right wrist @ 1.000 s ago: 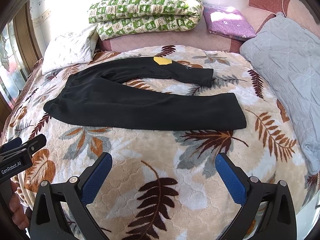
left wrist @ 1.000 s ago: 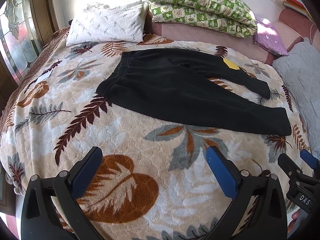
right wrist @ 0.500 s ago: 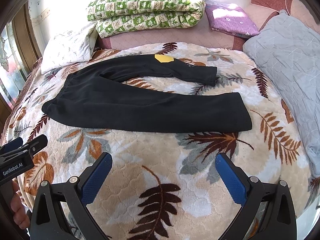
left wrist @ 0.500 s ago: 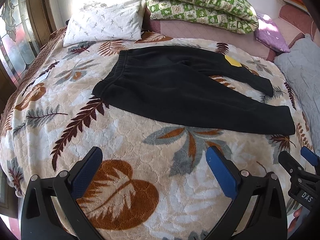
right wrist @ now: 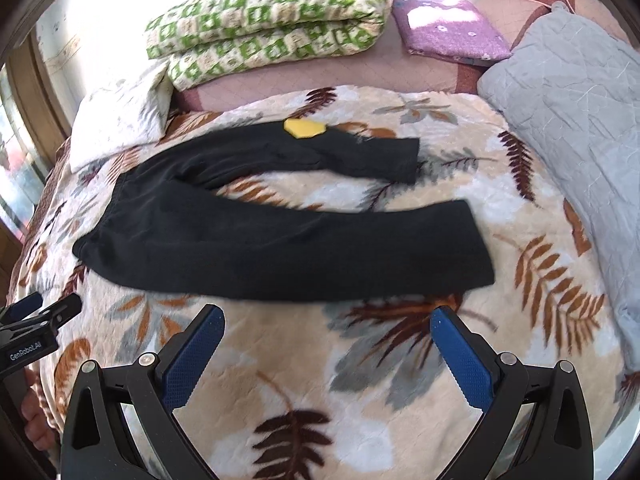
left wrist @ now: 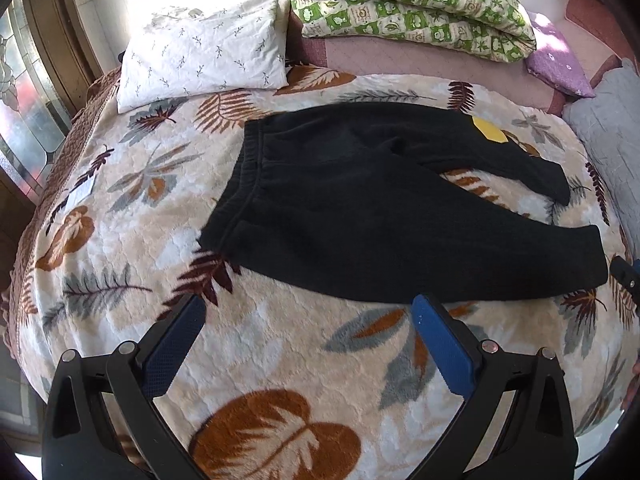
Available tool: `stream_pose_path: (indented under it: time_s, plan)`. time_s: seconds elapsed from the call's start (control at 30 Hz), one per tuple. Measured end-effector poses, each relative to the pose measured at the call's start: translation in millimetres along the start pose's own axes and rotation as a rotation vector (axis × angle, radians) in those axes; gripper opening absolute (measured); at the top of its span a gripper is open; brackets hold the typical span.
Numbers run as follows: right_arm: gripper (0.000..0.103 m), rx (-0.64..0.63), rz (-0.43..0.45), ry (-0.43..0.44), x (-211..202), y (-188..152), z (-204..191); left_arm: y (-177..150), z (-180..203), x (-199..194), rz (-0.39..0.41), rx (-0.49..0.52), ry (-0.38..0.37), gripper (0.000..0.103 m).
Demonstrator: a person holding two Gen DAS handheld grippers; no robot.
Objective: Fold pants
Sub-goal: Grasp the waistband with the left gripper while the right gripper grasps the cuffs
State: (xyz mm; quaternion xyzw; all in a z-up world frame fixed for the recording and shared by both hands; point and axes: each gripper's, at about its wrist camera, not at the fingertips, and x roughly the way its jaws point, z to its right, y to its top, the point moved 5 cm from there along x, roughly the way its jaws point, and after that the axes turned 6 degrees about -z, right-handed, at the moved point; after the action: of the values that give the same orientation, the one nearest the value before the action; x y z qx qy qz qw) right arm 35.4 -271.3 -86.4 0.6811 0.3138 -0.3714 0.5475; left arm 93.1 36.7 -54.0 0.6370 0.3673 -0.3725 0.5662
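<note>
So far nothing is folded: the black pants [left wrist: 400, 216] lie spread flat on the leaf-patterned blanket [left wrist: 256, 352], waistband toward the white pillow [left wrist: 204, 48], legs splayed apart, a yellow patch [right wrist: 304, 128] on the far leg. Both tongs, the left gripper [left wrist: 308, 320] and right gripper [right wrist: 328, 328], hang wide open and empty just short of the near leg. Every fold, I'd say, remains.

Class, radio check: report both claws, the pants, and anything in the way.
Left claw open, empty. Right claw open, empty. Black pants flat on leaf-print blanket, legs apart, unfolded. Yellow patch on far leg; nothing blocking.
</note>
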Motion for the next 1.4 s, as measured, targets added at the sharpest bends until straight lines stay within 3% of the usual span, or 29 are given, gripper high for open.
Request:
stream_pose_path:
  time_s: [0.17, 0.27, 0.4, 0.5, 0.57, 0.7, 0.87, 1.03, 1.27, 1.33, 1.4]
  plan:
    - [0.103, 0.014, 0.011, 0.016, 12, 48, 30, 51, -25, 18, -0.075, -0.018, -0.032, 0.103]
    - [0.103, 0.067, -0.057, 0.03, 40, 82, 55, 83, -44, 35, -0.092, -0.037, 0.024, 0.103]
    - [0.103, 0.176, -0.141, 0.116, 84, 119, 83, 119, -65, 63, -0.118, -0.043, 0.082, 0.103]
    - [0.102, 0.222, -0.179, 0.15, 116, 139, 92, 138, -75, 92, -0.19, -0.072, 0.045, 0.103]
    - [0.095, 0.241, -0.201, 0.149, 136, 150, 95, 148, -81, 110, -0.226, -0.099, 0.02, 0.103]
    - [0.084, 0.257, -0.273, 0.167, 167, 157, 97, 167, -92, 142, -0.278, -0.184, -0.036, 0.103]
    - [0.085, 0.264, -0.316, 0.201, 190, 155, 98, 184, -91, 171, -0.326, -0.259, -0.097, 0.103]
    - [0.088, 0.255, -0.308, 0.224, 195, 157, 97, 189, -80, 184, -0.345, -0.26, -0.156, 0.103]
    - [0.088, 0.271, -0.352, 0.236, 198, 156, 99, 186, -73, 195, -0.368, -0.252, -0.143, 0.103]
    - [0.093, 0.273, -0.373, 0.252, 199, 156, 96, 184, -68, 200, -0.382, -0.242, -0.132, 0.103]
    - [0.093, 0.24, -0.39, 0.243, 198, 155, 91, 182, -62, 204, -0.392, -0.229, -0.129, 0.093]
